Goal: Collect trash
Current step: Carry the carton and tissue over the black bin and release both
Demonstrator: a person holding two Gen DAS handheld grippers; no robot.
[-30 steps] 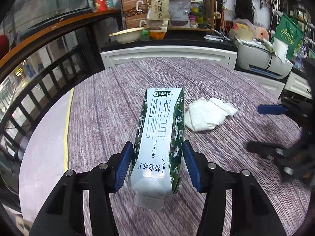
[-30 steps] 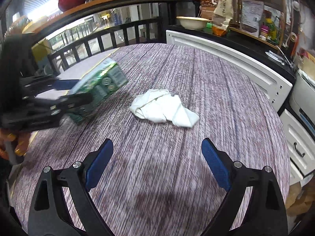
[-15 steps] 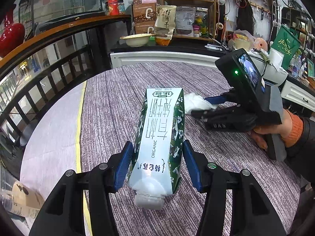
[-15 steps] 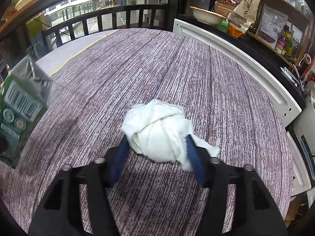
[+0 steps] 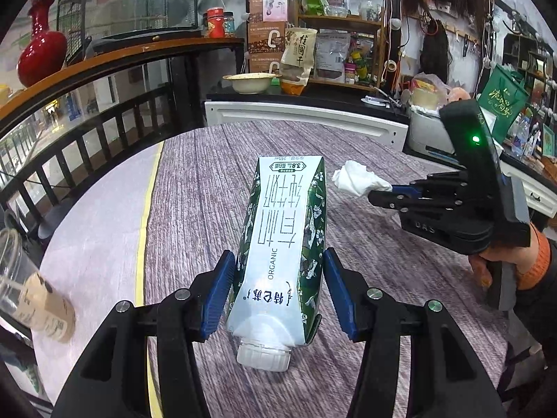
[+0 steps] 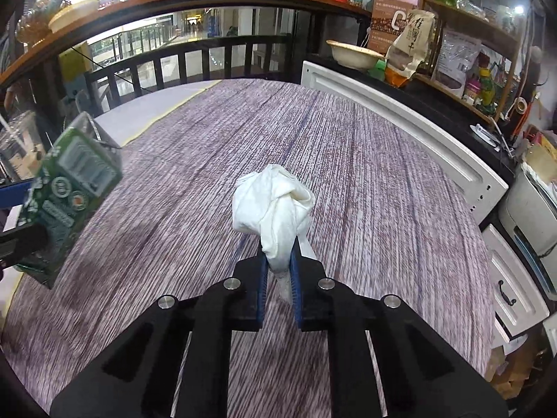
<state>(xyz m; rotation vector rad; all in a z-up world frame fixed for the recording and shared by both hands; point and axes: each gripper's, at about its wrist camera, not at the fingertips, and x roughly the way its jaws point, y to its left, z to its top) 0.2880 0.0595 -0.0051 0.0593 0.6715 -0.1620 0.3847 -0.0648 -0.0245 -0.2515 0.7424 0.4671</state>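
My left gripper [image 5: 278, 278] is shut on a green and white milk carton [image 5: 285, 240], held above the round purple table [image 5: 209, 181], cap end toward the camera. The carton also shows at the left of the right wrist view [image 6: 66, 188]. My right gripper [image 6: 278, 271] is shut on a crumpled white tissue [image 6: 271, 209], lifted off the table. In the left wrist view the tissue [image 5: 355, 179] sticks out of the right gripper's fingers at the right.
A clear plastic cup [image 5: 24, 285] stands at the table's left edge. A black railing [image 6: 195, 59] runs behind the table. A white cabinet [image 6: 400, 129] with a bowl [image 6: 351, 54] and shelves borders the far side. A printer [image 6: 529, 216] sits at right.
My right gripper closed around the tissue and lifted it off the table. The left gripper kept hold of the carton and shifted slightly left; the cup came into view.
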